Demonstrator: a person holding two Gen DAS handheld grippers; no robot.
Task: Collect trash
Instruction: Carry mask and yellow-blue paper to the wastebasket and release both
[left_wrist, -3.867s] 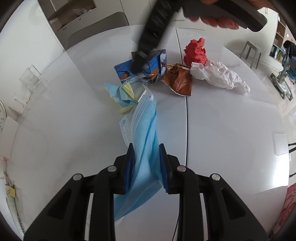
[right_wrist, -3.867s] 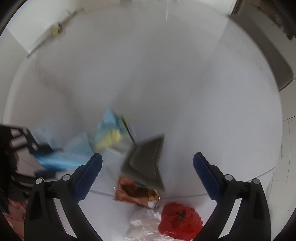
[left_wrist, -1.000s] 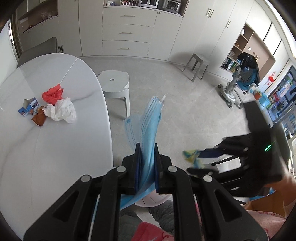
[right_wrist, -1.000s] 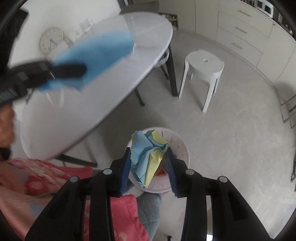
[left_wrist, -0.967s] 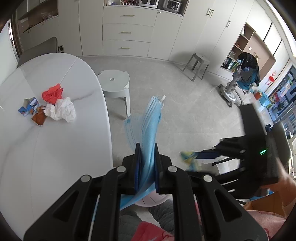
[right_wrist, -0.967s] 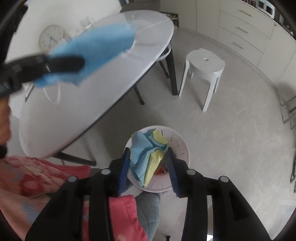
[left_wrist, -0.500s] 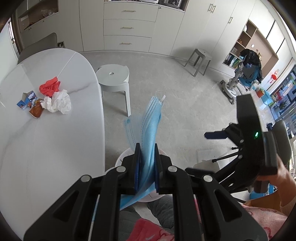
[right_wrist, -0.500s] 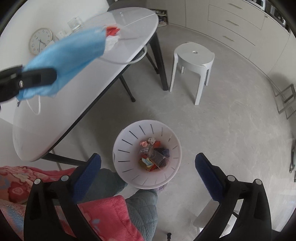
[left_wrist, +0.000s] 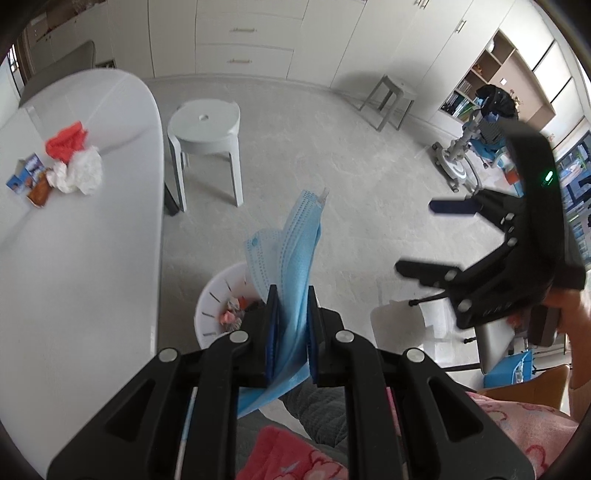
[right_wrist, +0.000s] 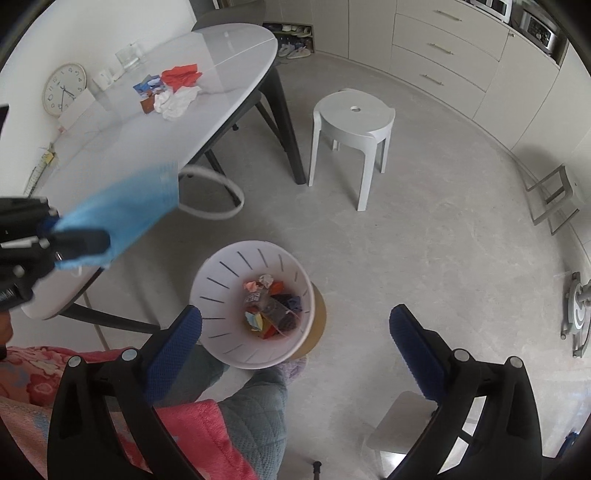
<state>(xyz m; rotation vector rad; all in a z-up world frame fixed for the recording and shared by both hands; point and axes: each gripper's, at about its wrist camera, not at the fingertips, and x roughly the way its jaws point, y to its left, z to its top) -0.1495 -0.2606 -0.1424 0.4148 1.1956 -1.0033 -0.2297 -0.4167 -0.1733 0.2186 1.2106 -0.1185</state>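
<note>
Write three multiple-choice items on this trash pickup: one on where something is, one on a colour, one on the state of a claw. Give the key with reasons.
1. Where is the white bin?
A. On the table
B. On the floor beside the table
C. On the white stool

2. What colour is the face mask?
A. Light blue
B. Red
C. Green

3. How is the right claw?
A. Shut on paper
B. Shut on the mask
C. Open and empty

Key:
1 B: the bin stands on the grey floor next to the table, apart from the stool.
2 A: the pleated mask is light blue in both views.
3 C: its jaws have just been opening and now stand wide with nothing between them, above the bin; the mask is pinched in the left claw.
</note>
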